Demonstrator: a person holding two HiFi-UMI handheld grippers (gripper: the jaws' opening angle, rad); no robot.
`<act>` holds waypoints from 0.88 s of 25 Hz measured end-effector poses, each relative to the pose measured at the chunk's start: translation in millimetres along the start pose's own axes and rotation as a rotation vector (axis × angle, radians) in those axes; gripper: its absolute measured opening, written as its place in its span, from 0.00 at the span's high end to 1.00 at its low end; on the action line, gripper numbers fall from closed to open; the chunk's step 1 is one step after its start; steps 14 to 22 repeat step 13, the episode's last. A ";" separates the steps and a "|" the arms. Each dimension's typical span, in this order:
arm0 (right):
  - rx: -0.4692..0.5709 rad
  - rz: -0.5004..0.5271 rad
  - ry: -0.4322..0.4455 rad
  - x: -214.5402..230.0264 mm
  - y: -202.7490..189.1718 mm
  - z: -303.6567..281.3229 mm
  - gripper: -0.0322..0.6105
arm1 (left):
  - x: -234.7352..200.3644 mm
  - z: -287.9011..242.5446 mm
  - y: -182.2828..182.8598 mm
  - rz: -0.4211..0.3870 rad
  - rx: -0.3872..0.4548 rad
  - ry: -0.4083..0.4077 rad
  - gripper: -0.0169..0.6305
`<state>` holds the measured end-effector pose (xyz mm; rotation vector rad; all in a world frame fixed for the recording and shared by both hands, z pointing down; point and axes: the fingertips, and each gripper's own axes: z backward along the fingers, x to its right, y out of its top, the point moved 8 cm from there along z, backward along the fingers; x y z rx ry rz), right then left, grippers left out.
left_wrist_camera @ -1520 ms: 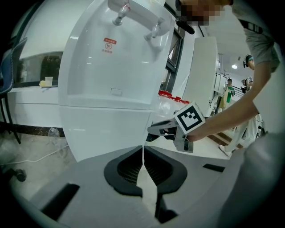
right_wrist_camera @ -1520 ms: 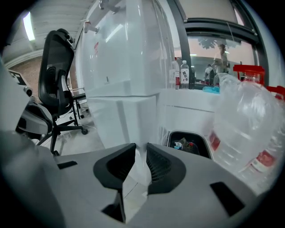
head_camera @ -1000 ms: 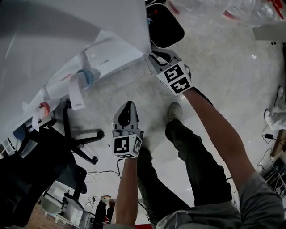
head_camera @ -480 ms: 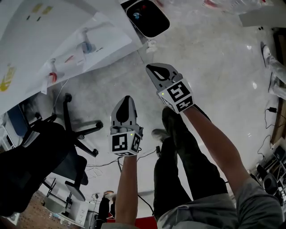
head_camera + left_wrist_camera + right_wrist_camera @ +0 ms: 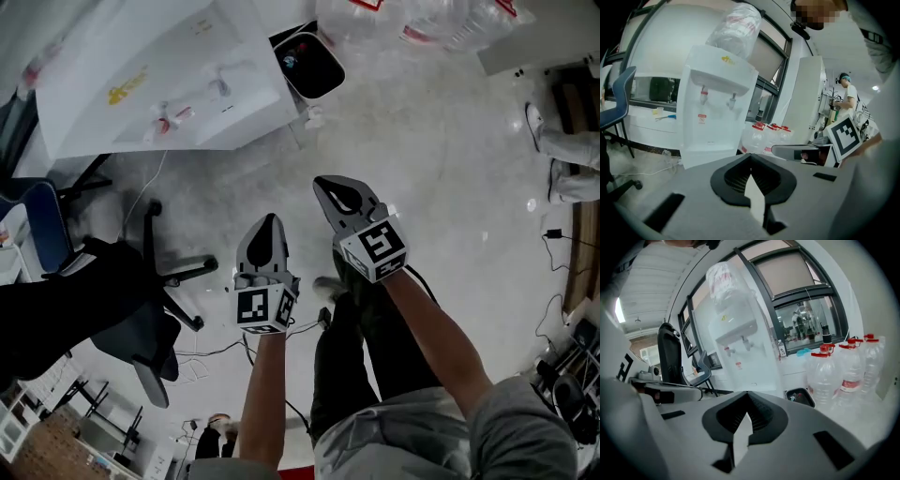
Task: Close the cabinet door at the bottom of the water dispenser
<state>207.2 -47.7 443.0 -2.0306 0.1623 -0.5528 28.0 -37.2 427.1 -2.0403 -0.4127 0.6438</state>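
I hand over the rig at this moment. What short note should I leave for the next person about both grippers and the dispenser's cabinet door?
Left hand-held gripper: shut. Its jaws have just been closing, with nothing between them. It is in the air, clear of the dispenser.
Right hand-held gripper: shut, empty, also in the air.
Water dispenser: stands ahead, next to the water bottles. Neither gripper touches it.
Done: the cabinet door at its bottom looks flush and closed.
Left: probably nothing; perhaps check from close up that the door sits fully shut.
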 end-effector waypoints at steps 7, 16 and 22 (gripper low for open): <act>0.099 0.012 -0.016 -36.6 36.2 65.3 0.94 | 40.7 44.8 37.6 -0.059 0.058 -0.011 0.96; 0.098 -0.008 -0.027 -63.2 29.4 137.7 0.94 | 95.2 91.9 39.0 -0.064 0.049 -0.027 0.96; 0.098 -0.008 -0.027 -63.2 29.4 137.7 0.94 | 95.2 91.9 39.0 -0.064 0.049 -0.027 0.96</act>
